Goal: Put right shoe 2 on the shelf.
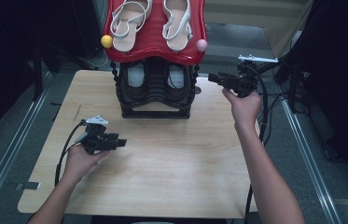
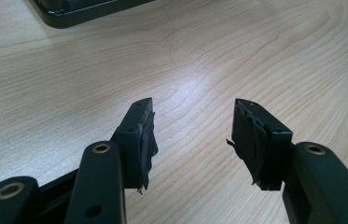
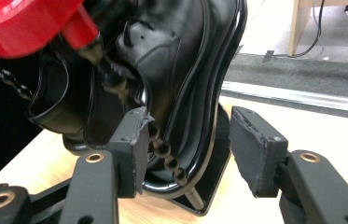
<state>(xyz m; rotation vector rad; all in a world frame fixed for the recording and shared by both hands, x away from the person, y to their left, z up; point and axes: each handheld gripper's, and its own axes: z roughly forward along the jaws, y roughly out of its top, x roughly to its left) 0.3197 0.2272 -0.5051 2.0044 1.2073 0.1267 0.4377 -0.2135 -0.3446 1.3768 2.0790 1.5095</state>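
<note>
I am seeing the shoe rack [image 1: 155,100] standing at the far middle of the wooden table [image 1: 162,177], with 2 tiers. Its red top shelf [image 1: 155,53] is carrying 2 white sandals [image 1: 155,18], and its black lower shelf [image 1: 155,109] is holding 2 black shoes [image 1: 155,77].

I am holding the right gripper [image 1: 213,78] at the far right of the table, level with the lower tier and pointing left at the rack's right side. Its jaws are standing apart with nothing between them; in the right gripper view the right gripper [image 3: 188,135] is looking straight at the nearest black shoe [image 3: 162,70] and the shelf's glossy edge, close to them.

I am keeping the left gripper [image 1: 121,142] low over the near left of the table, well apart from the rack. The left gripper [image 2: 192,135] is spread open over bare wood.
</note>
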